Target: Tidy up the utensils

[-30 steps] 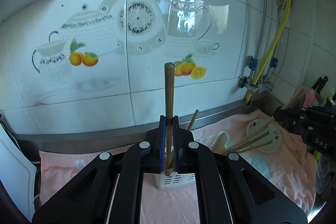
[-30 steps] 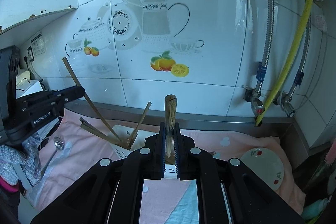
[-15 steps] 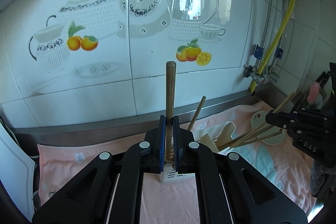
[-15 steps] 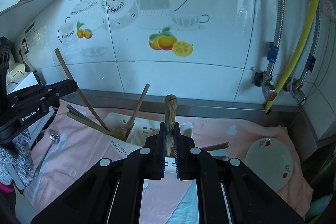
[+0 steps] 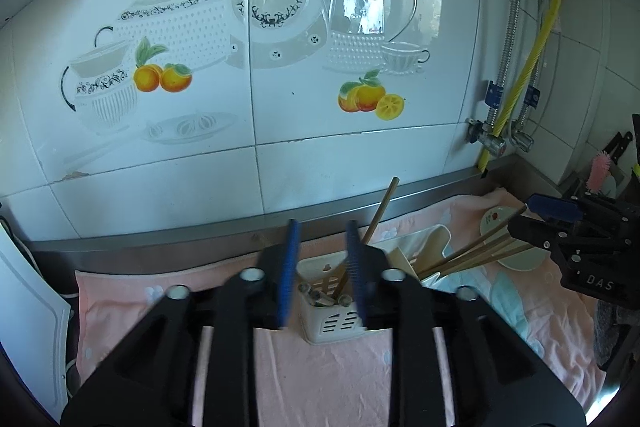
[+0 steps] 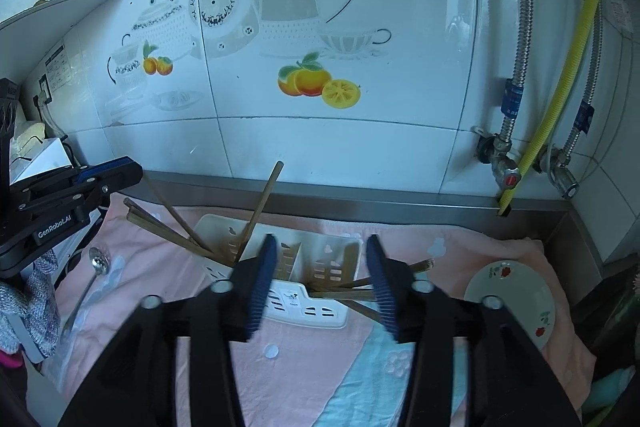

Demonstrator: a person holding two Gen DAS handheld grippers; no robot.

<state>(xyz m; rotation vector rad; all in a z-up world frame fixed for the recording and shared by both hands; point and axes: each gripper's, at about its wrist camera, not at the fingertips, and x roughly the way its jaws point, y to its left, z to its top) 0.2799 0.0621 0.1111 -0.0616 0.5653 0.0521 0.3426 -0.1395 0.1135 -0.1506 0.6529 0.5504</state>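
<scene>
Left wrist view: left gripper [image 5: 322, 273] jaws just been opening, now narrowly parted, nothing pinched; white utensil holder [image 5: 334, 323] directly below at 6 o'clock, wooden handles [image 5: 382, 209] leaning out toward 1 o'clock. Right wrist view: right gripper [image 6: 322, 283] jaws likewise just opened, moderately wide, empty; holder's compartments between them, chopsticks [image 6: 160, 223] splayed to 10 o'clock, spoon [image 6: 98, 263] on pink towel [image 6: 304, 355] at 9 o'clock. Risk: leaning sticks snagged on withdrawal, tipping light holder.

"GenRoboLAI" on left gripper [image 6: 102, 183], seemingly "DAS" on right gripper [image 5: 556, 223]
</scene>
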